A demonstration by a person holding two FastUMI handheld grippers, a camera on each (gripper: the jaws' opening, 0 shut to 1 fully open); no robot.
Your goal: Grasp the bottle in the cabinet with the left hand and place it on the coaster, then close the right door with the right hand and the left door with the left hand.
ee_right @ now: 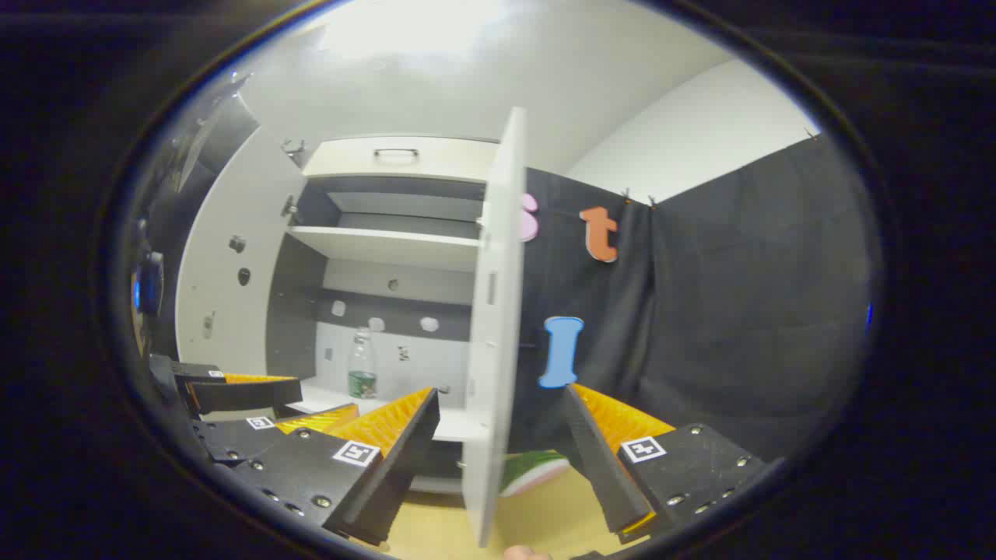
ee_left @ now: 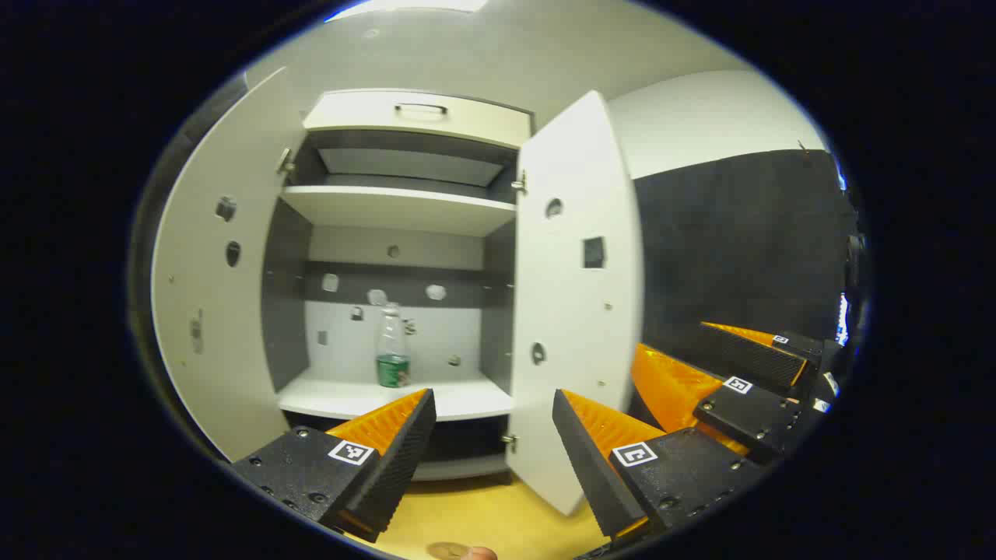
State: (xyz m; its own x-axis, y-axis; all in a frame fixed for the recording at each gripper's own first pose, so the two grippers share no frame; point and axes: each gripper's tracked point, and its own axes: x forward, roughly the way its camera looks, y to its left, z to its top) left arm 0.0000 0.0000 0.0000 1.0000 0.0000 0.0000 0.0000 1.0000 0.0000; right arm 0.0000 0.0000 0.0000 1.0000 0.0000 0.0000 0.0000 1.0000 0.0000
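White cabinet (ee_left: 405,117) ahead on a yellow tabletop (ee_left: 482,521), both doors swung wide. Left door (ee_left: 210,311) and right door (ee_left: 576,303) stand open; in the right gripper view the right door (ee_right: 494,327) shows edge-on. Clear bottle (ee_left: 393,346) with green label stands upright on the lower shelf (ee_left: 389,397), toward the back, also seen in the right gripper view (ee_right: 362,365). My left gripper (ee_left: 490,435) is spread apart, holding nothing, short of the shelf. My right gripper (ee_right: 502,435) is likewise spread, empty, straddling the right door's edge without touching. Watermelon-slice coaster (ee_right: 533,470) lies on the tabletop beyond that door.
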